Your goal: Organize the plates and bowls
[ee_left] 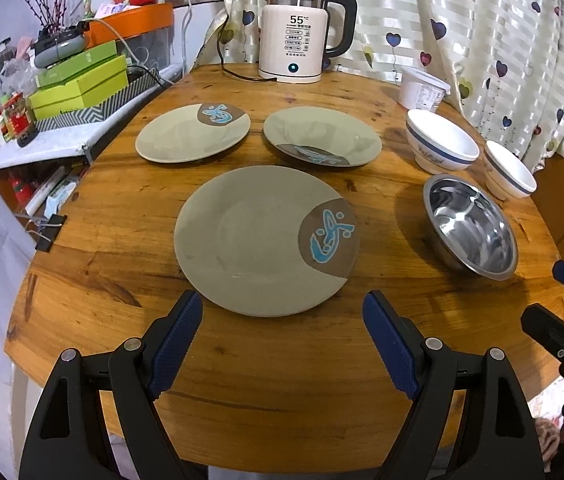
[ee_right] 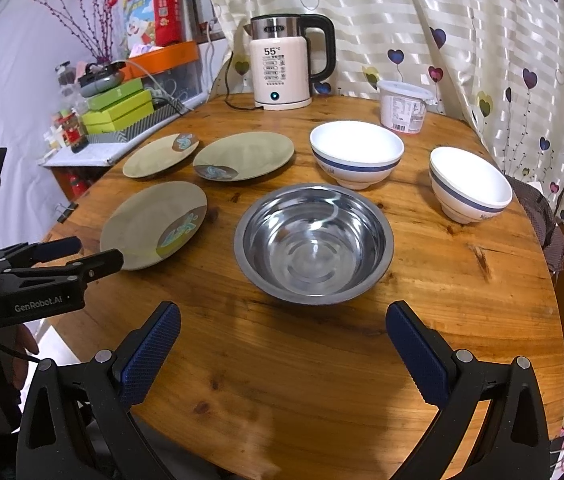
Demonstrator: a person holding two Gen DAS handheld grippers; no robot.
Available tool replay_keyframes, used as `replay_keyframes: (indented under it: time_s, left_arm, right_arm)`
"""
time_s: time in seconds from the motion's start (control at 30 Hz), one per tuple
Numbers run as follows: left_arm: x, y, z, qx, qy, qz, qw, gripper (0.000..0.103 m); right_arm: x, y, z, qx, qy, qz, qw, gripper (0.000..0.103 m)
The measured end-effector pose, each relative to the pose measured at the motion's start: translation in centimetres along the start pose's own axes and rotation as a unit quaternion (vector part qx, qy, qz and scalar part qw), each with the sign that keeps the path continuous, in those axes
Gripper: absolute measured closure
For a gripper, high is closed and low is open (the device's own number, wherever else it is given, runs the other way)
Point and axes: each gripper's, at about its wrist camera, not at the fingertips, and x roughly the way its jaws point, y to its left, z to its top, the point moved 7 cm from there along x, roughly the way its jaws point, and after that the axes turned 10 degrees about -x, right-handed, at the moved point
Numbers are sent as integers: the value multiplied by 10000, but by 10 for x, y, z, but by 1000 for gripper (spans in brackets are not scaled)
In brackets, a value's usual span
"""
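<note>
Sitting flat at desk centre-left: near plate [ee_left: 262,240], grey-green w/ brown patch + blue motif, just ahead of left hand-held gripper [ee_left: 282,312]. Two more matching plates behind it, left plate [ee_left: 192,134] and right plate [ee_left: 322,136], apart, none stacked. Steel bowl [ee_right: 314,244] directly ahead of right hand-held gripper [ee_right: 284,324]; large white bowl [ee_right: 356,154] w/ blue band behind it, smaller white bowl [ee_right: 470,184] off to the right. All six separate; sorting not begun, by my read.

Both hand-held grippers spread wide, nothing between pads, hovering over near edge of desk [ee_right: 322,380].

Handling, est.: plates look ceramic or melamine, stiff, glazed, prob. slippery; low rim lies close to wood, so pinch needs one pad under the lip at the near edge. Chip risk if dropped onto another plate. Steel bowl likely light, thin rim, easy to clamp but may skid/ring. White bowls heavier, thick wall; take rim.

Periphery: kettle [ee_right: 282,68] showing 55, plastic tub [ee_right: 402,106], heart-print curtain [ee_right: 462,40], cluttered side shelf [ee_left: 42,148] at left.
</note>
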Motion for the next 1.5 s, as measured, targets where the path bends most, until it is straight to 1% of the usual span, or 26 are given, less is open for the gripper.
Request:
replay_keyframes:
  time_s: [0.13,0.47,0.7,1.03,1.27,1.5]
  left_arm:
    - [0,-1,0,56,-25,-1,10000,20]
    - [0,1,0,-34,3,-95,9999,20]
    - [3,6,-1,-132,92,-95,9998,20]
    - [7,7,-5,-195,219,-267,9992,20]
    - [5,3,-4,-129,161,-312,9993,20]
    - [4,6,0,-197,104,-307,9993,20]
  right_arm:
    - [-3,-2,3,42,-53,55,10000,0]
    - [-3,-1,7,40,-102,97,9999,0]
    - [-1,3,8,-43,-91,173,9998,0]
    - [-1,7,10,-12,-83,244,9997,0]
    - [-1,9,12,-24,-71,300,9995,0]
    - [-1,9,13,-39,-73,310,9995,0]
